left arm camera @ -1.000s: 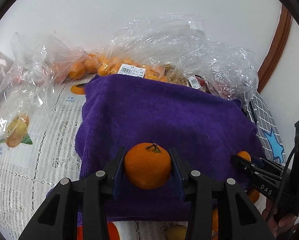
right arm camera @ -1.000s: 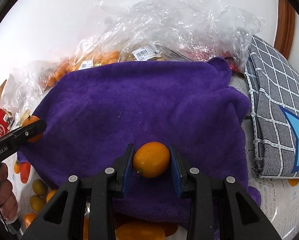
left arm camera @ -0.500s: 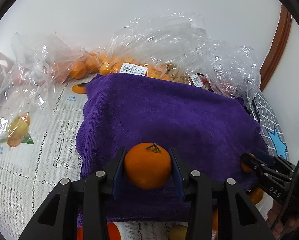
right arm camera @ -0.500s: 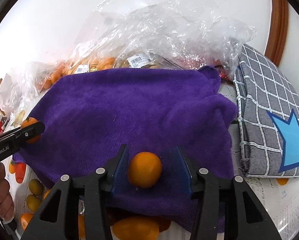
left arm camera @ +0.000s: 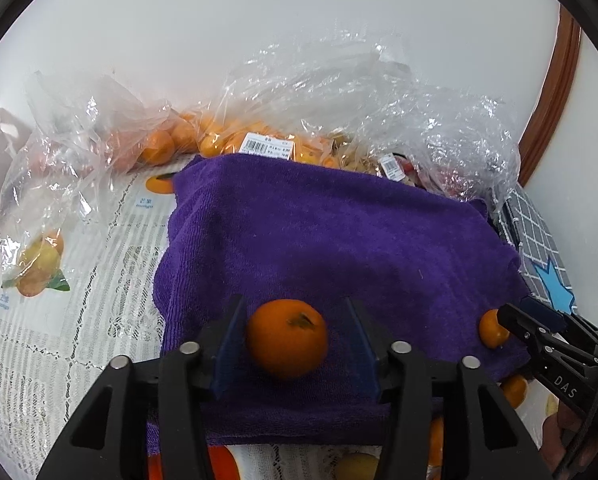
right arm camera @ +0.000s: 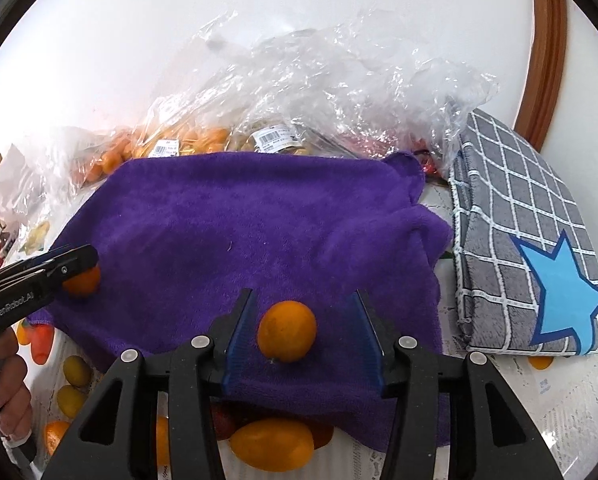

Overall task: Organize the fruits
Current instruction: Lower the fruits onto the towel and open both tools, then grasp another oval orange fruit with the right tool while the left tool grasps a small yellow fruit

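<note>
**Letting go: two fruits set on the towel**

Opening now, the left tool (left arm camera: 295,340) frees its mandarin (left arm camera: 286,338), clamped a second ago; the right tool (right arm camera: 299,336) has already released its orange (right arm camera: 286,330). Neither pad touches fruit. Both pieces sit near the front edge of the one purple towel (left arm camera: 339,232), well apart, so two placements look done. Several bags (left arm camera: 339,112) of fruit wait behind.
</note>
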Demonstrator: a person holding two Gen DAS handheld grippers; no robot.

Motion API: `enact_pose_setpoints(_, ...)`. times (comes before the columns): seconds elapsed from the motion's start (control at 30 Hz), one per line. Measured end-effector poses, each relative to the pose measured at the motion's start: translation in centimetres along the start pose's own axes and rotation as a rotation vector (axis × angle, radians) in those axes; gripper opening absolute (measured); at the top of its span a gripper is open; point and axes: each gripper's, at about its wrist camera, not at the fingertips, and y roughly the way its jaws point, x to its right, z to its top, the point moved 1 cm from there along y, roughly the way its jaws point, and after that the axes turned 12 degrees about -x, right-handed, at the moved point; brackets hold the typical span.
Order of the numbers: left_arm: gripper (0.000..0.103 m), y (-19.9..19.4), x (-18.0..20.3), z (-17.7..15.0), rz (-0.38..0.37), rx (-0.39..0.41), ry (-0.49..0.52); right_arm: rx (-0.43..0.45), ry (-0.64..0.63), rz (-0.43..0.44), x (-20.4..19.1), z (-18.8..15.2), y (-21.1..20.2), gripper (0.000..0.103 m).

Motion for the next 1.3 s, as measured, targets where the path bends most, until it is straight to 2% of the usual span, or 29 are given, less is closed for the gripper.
enact_pose_setpoints(0.17,0.050,-0.8,-0.1,-0.1,-0.006,0.037,-0.005,-0.008,0.028,0.015,0.6,0.1,-0.5,0.049)
enact_pose_setpoints(0.43,0.050,-1.9,0.6,-0.4,0.013,0.094,0.030,0.033,0.039,0.009,1.1,0.1,-2.0,0.049)
enact_pose_setpoints(0.67,0.051,-1.9,0.4,-0.5,0.021,0.067,-0.002,0.063,0.037,-0.001,1.1,-0.6,-2.6,0.049)
enact_pose_setpoints(0.77,0.054,-1.9,0.0,-0.6,0.005,0.056,-0.025,0.076,0.016,0.038,0.8,-1.1,-3.1,0.049)
enact_pose_setpoints(0.9,0.054,-2.6,-0.4,-0.8,-0.004,0.066,-0.045,0.110,0.001,-0.020,0.2,-1.9,-3.8,0.049)
enact_pose_setpoints(0.97,0.054,-3.1,-0.5,-0.9,-0.038,0.075,-0.037,0.135,0.001,-0.028,0.1,-2.4,-4.4,0.049)
enact_pose_setpoints(1.07,0.054,-3.6,-0.4,-1.2,-0.071,0.065,-0.018,0.095,0.010,-0.005,0.3,-2.7,-4.3,0.049)
enact_pose_setpoints(1.17,0.052,-4.4,-0.6,-1.7,-0.019,0.092,-0.006,0.054,0.028,0.050,0.9,-3.0,-4.0,0.049)
enact_pose_setpoints(1.3,0.051,-5.1,-1.6,-2.5,-0.067,0.084,-0.014,0.014,0.010,0.081,0.9,-3.9,-3.6,0.048)
